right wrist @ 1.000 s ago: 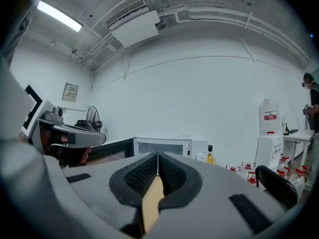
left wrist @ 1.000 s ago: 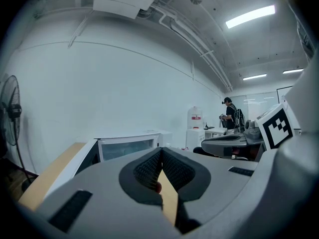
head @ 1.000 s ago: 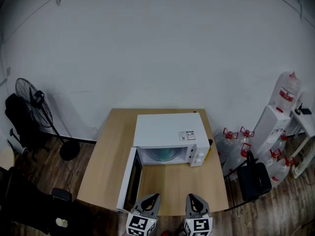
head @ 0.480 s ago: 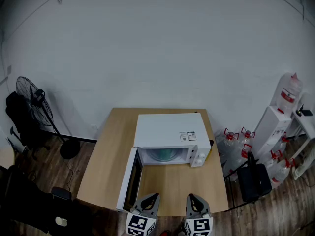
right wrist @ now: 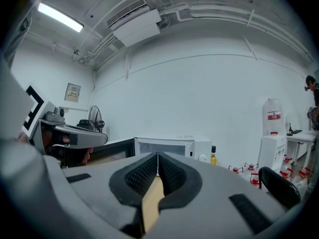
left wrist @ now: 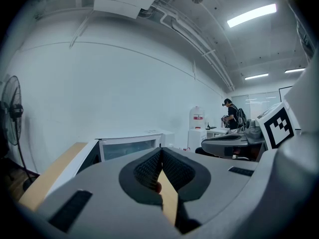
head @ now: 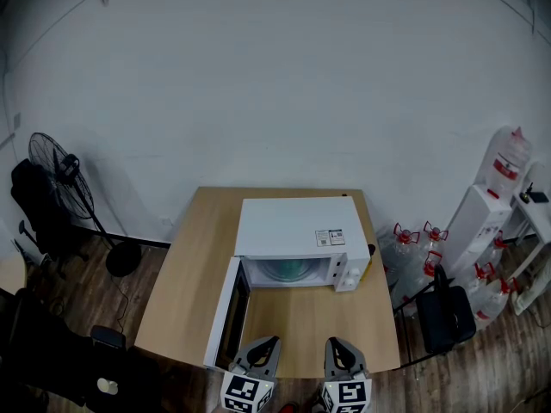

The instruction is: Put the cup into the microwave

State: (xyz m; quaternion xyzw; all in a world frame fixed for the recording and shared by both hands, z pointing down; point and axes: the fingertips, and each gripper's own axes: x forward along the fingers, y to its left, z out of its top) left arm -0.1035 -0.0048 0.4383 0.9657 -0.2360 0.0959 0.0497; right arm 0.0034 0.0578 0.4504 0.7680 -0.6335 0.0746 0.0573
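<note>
Dim, bluish light, fisheye bending and dark corners; ceiling strip lights (left wrist: 251, 15) glare overhead.

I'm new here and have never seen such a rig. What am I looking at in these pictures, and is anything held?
No robot here: a person holds a two-jaw tool in each hand. The top-down picture comes from a camera on their head; the left gripper and right gripper show at its bottom edge. The other two pictures look along each gripper's jaws. Both are shut and empty. On the wooden table stands a white microwave with its door open; something greenish sits inside.
</note>
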